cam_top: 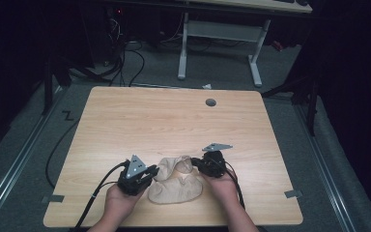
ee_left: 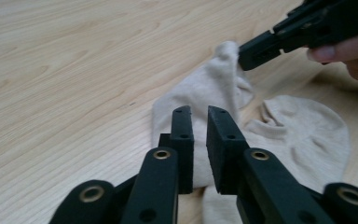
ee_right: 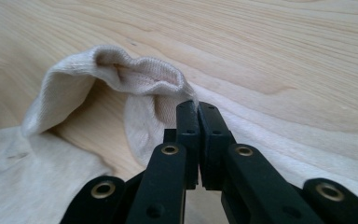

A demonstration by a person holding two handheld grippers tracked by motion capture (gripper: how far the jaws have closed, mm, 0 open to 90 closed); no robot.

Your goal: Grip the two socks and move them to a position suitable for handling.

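From my high view, a beige knitted sock point(cam_top: 176, 183) lies crumpled on the pale wood-grain bench point(cam_top: 174, 121), at about six o'clock on its top, near the front edge. The fabric is soft, finely ribbed and bunched into folds. My right tool point(ee_right: 197, 106) has its black jaws pressed together on the rim of the sock's cuff, lifting that edge into an open, curled mouth. My left tool point(ee_left: 199, 112) sits low over the sock at its nine o'clock side, jaws parted by a narrow gap, holding nothing that I can see. The bench top is rectangular with rounded corners and a small grey round cap point(cam_top: 210, 102) at twelve o'clock. Beyond lies grey carpet point(cam_top: 290, 125), and a white desk frame point(cam_top: 220, 43) in a dark room.
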